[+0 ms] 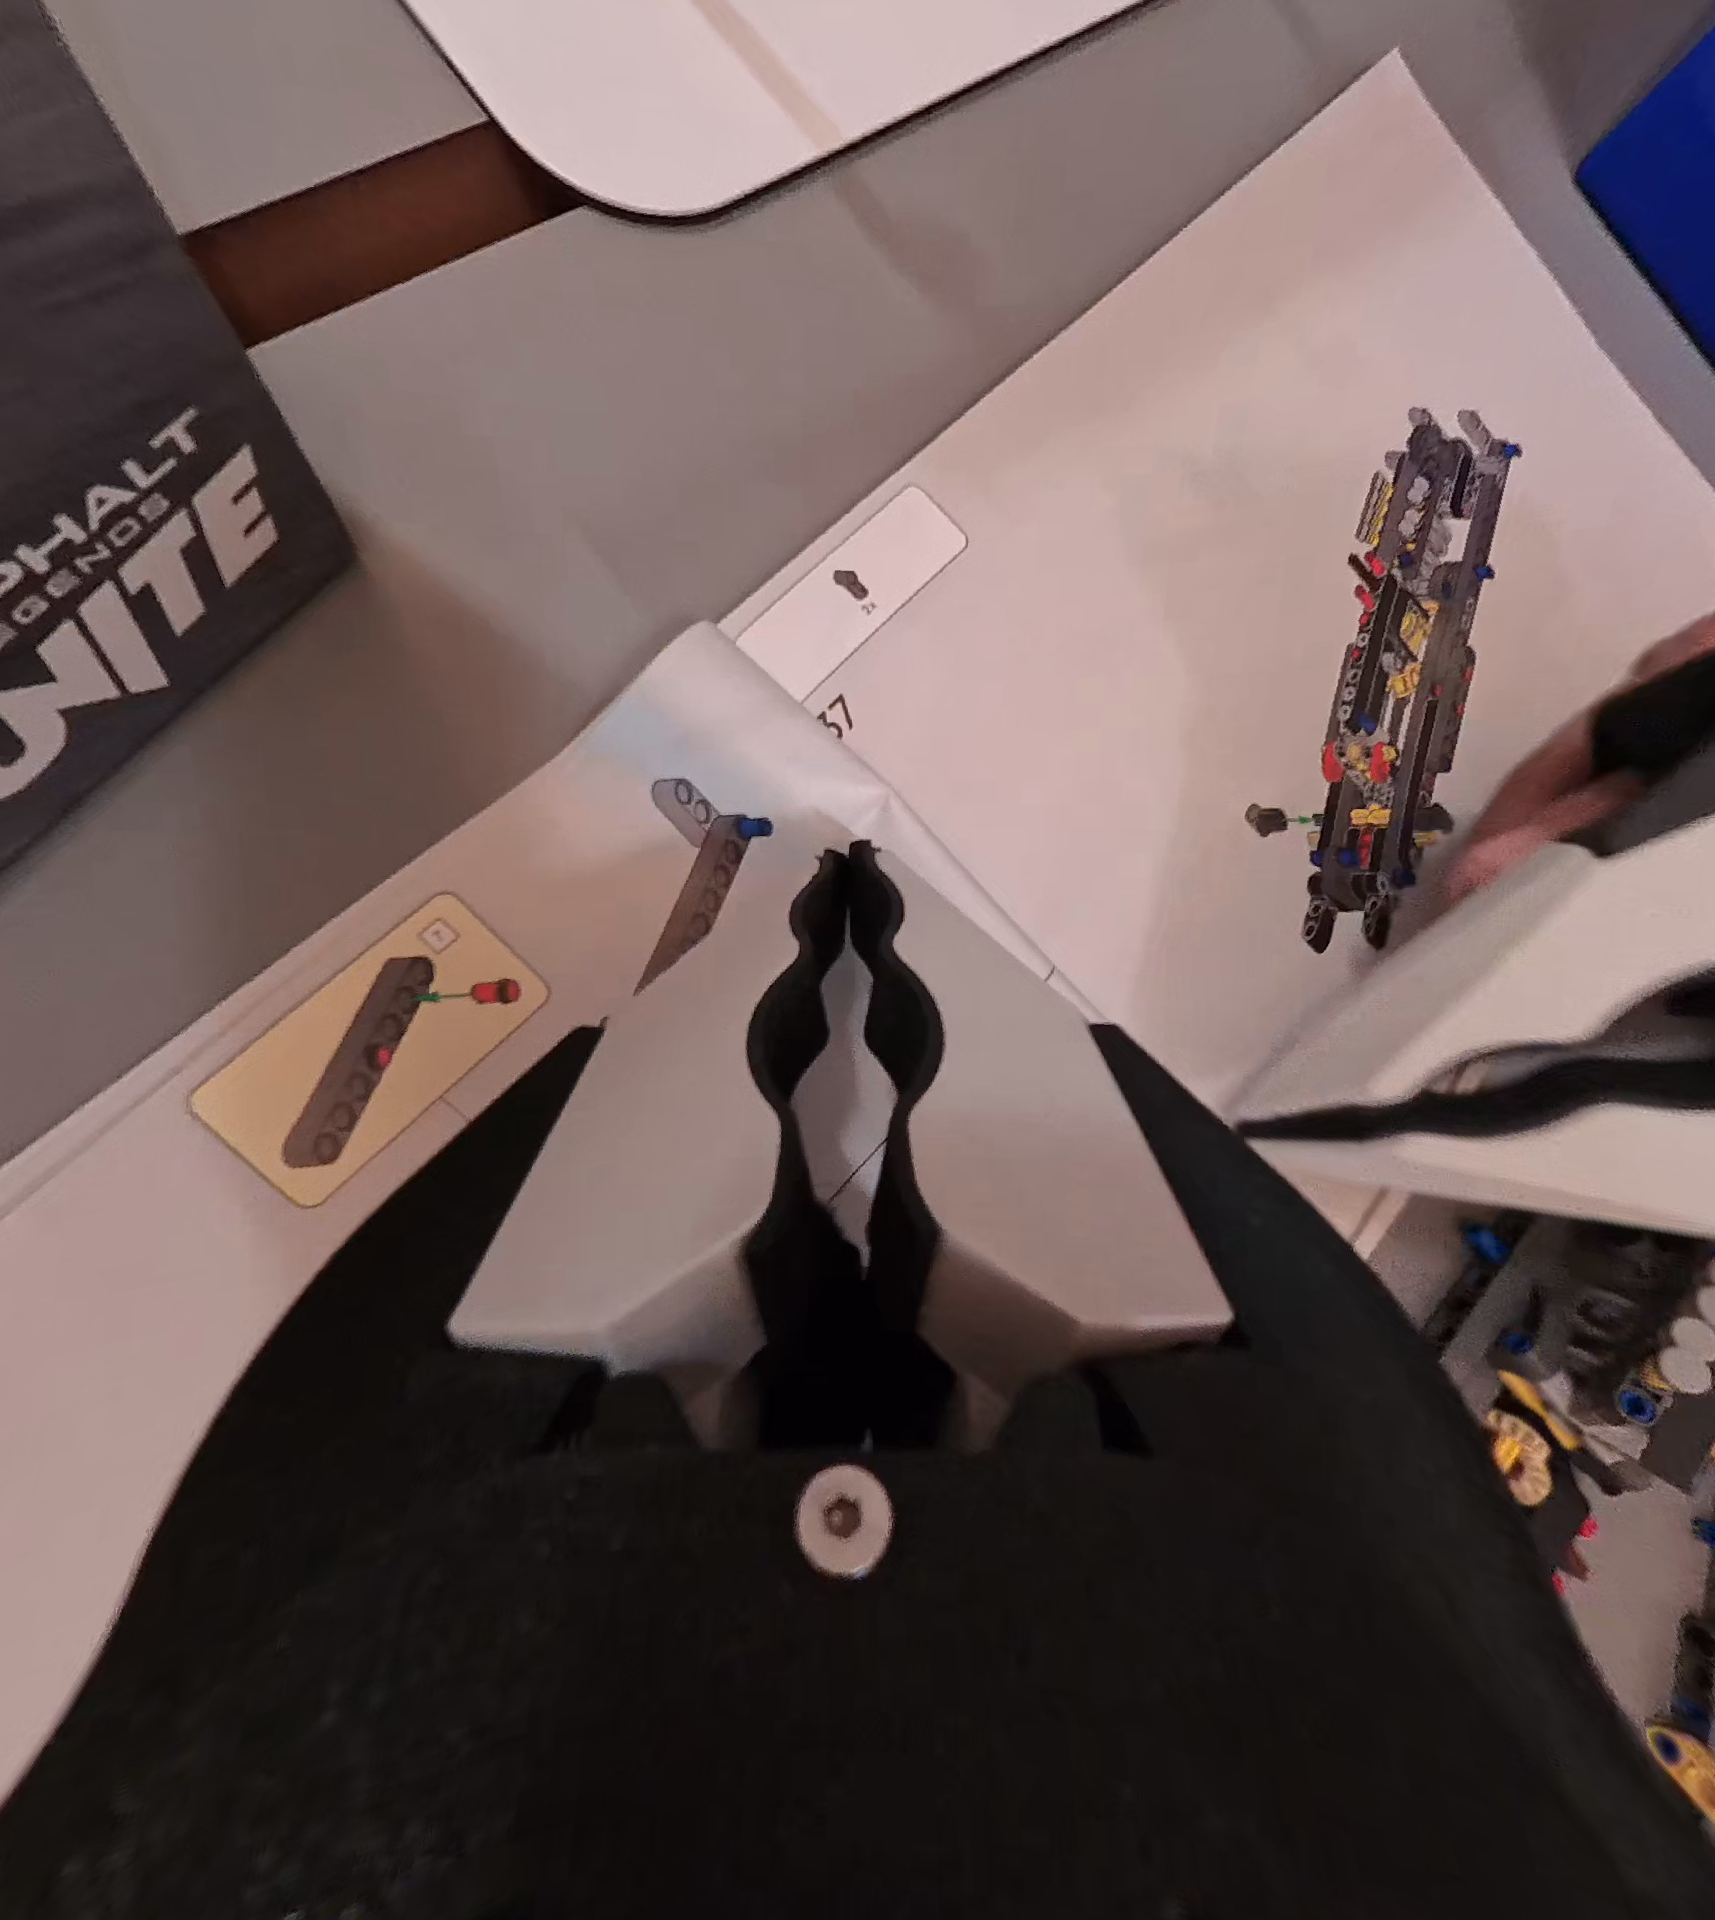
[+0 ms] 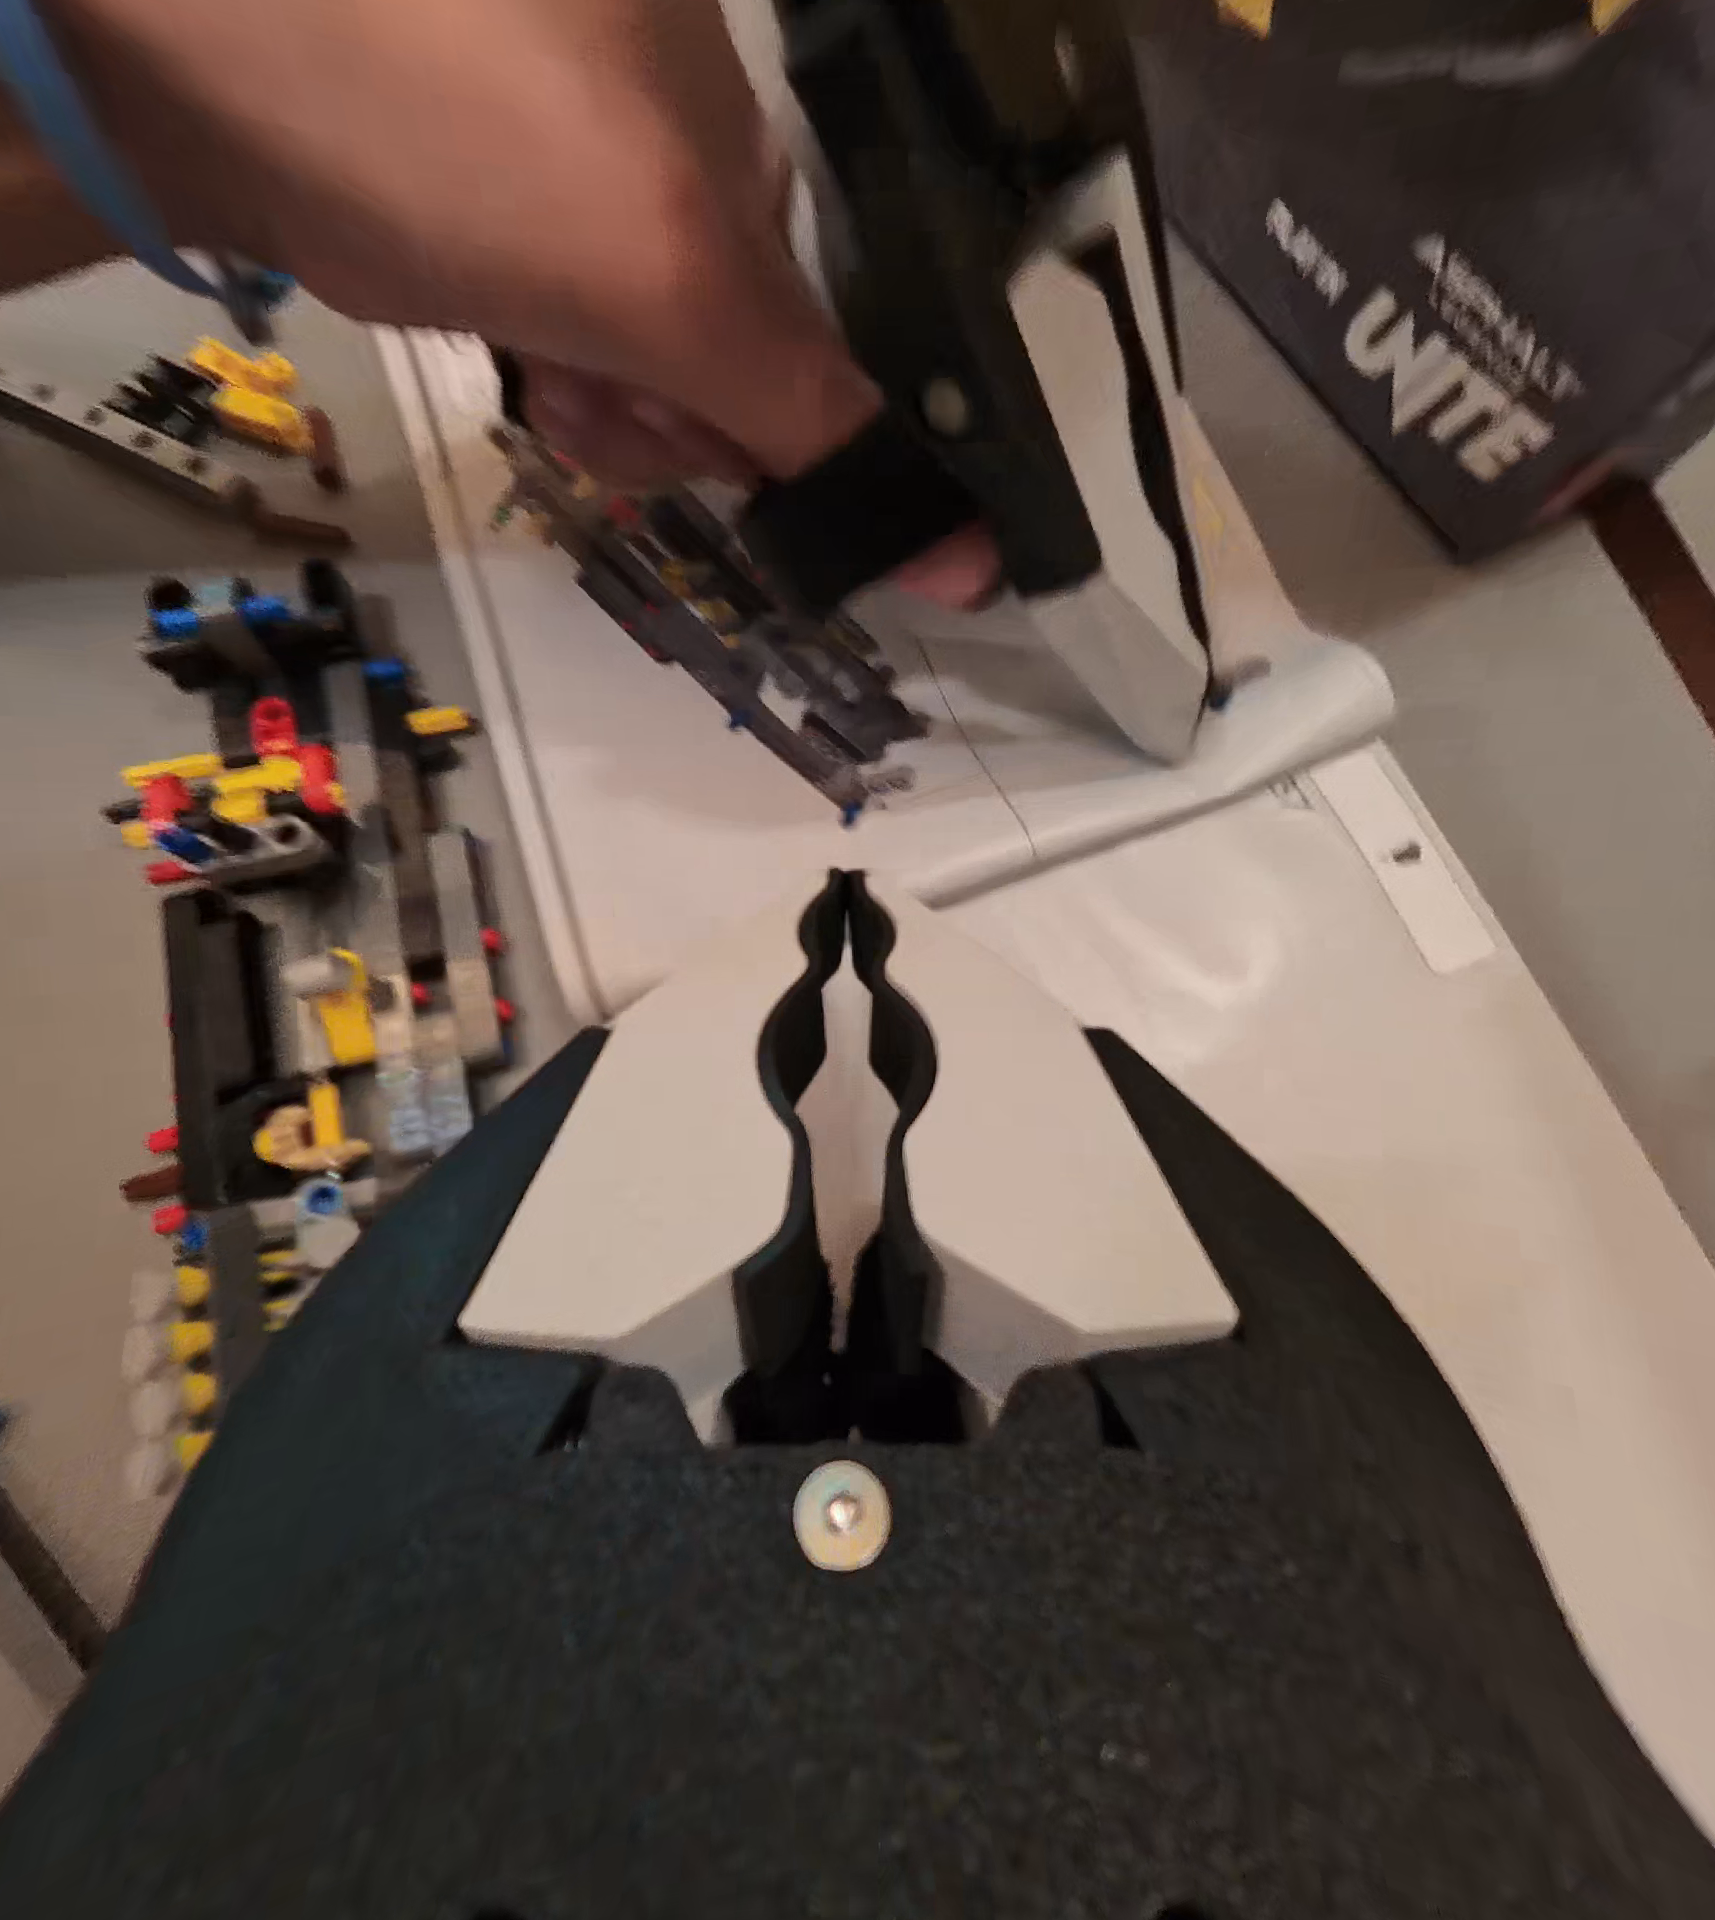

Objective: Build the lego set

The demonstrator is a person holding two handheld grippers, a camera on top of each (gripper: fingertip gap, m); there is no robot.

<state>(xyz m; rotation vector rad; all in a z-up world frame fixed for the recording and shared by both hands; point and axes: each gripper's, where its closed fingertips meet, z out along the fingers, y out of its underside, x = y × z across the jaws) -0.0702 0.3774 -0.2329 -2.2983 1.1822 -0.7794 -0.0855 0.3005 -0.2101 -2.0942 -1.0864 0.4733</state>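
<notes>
Yellow-red lego parts (image 2: 292,935) — right view only

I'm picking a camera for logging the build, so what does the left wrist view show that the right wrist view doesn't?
Only the left wrist view shows the yellow parts callout printed on the instruction booklet. Only the right wrist view shows the whole half-built lego chassis on the table and the hand holding the left gripper. Both show the booklet and dark box.
</notes>
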